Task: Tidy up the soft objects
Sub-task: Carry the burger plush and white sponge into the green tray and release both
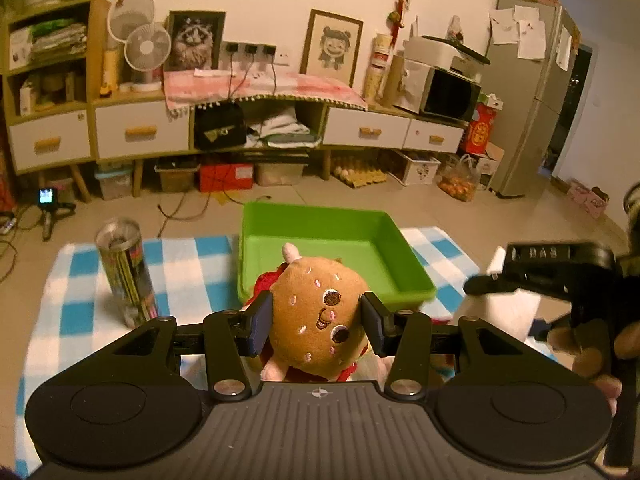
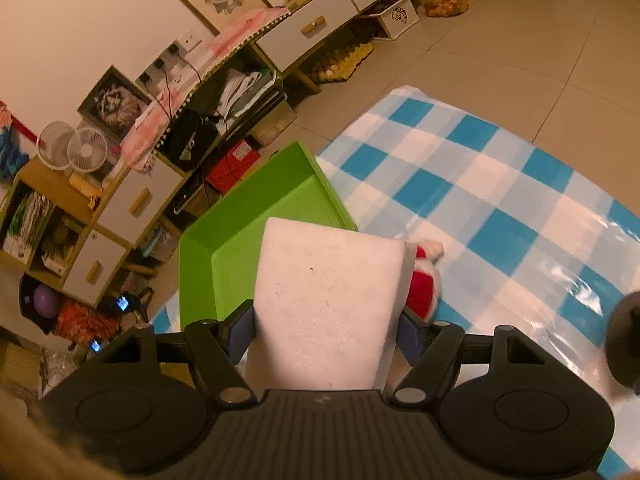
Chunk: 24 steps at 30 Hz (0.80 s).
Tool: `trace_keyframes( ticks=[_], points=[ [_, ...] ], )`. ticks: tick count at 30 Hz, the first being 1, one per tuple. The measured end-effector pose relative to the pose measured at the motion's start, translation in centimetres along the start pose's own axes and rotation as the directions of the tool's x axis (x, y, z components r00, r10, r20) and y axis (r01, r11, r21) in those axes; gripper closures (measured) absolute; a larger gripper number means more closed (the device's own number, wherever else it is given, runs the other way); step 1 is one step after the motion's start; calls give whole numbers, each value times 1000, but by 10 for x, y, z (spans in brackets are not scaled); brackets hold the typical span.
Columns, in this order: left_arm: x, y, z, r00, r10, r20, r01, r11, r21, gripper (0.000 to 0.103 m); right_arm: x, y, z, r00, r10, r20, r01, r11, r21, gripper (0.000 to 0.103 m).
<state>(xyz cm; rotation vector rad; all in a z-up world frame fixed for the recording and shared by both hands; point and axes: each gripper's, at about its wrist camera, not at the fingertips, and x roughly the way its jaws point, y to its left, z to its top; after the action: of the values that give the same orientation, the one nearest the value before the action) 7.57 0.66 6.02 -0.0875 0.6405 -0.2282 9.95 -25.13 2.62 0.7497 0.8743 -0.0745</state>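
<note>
My left gripper [image 1: 316,326] is shut on a brown burger-shaped plush toy [image 1: 318,320] with a stitched face, held above the checked cloth just in front of the green tray [image 1: 408,280]. My right gripper [image 2: 326,334] is shut on a white foam block [image 2: 326,300], held above the near edge of the green tray [image 2: 200,272]. A red and white plush [image 2: 424,284] lies on the cloth beside the tray, partly hidden behind the foam. The right gripper's body [image 1: 560,272] shows at the right of the left wrist view.
A blue and white checked cloth [image 2: 500,200] covers the floor. A tall printed can [image 1: 126,276] stands upright on the cloth, left of the tray. A long low cabinet [image 1: 140,132] with drawers, boxes beneath and a fridge [image 1: 528,92] line the far wall.
</note>
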Motion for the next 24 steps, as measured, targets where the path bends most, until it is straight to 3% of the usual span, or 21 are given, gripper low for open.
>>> trace_keyframes(
  ticks=[4,12,19,24],
  points=[
    [24,1,24,1000,16,-5,-16,1000,11,55,18,-2,15,1000,21,-7,-20,999,40,64],
    [93,2,41,996,69,-64,-64,994,84,54,49,-6,40,987,141,76,-145,987,64,63],
    [140,13,46,983,96,-154,-86,994,73,54,73,5,51,978,175,116,-180,983,36,62],
    [154,21,47,978,83,-189,-72,995,64,53,92,10,47,983,148,112,-151,988,17,62]
  ],
)
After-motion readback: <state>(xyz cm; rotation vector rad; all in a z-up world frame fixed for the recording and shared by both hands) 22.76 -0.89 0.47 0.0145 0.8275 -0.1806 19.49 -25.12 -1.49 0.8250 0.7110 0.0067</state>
